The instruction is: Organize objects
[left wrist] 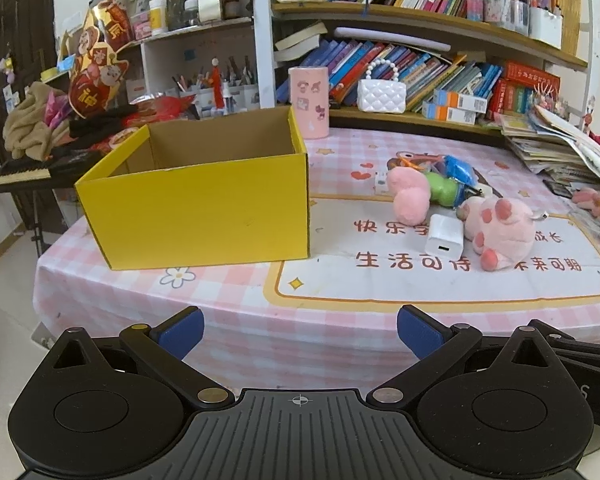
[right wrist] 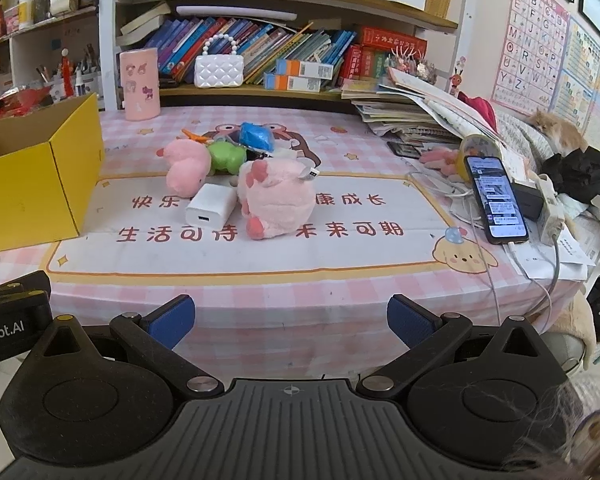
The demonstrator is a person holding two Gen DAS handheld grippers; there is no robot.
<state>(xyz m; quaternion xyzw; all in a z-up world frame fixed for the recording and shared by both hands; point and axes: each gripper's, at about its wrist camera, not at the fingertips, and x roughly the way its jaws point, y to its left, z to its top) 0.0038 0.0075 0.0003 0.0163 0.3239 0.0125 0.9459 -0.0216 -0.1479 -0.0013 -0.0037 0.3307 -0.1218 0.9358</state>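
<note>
An open yellow cardboard box (left wrist: pixel 196 200) stands on the left of the pink checked table; it shows at the left edge of the right wrist view (right wrist: pixel 32 184). A pile of small things lies right of it: a white charger (left wrist: pixel 445 238) (right wrist: pixel 211 206), a pink paw plush (left wrist: pixel 500 230) (right wrist: pixel 278 196), a pink round plush (left wrist: pixel 408 194) (right wrist: pixel 186 166), a green toy (left wrist: pixel 444 189) (right wrist: pixel 227 157) and a blue packet (left wrist: pixel 458 170) (right wrist: pixel 256 136). My left gripper (left wrist: pixel 300 332) and right gripper (right wrist: pixel 290 320) are both open and empty, held before the table's front edge.
A pink cylinder tin (left wrist: pixel 309 102) (right wrist: pixel 140 84) stands behind the box. A phone (right wrist: pixel 496 200), cables and a stack of papers (right wrist: pixel 412 120) crowd the table's right side. Bookshelves line the back. A cat (right wrist: pixel 556 130) lies at the far right.
</note>
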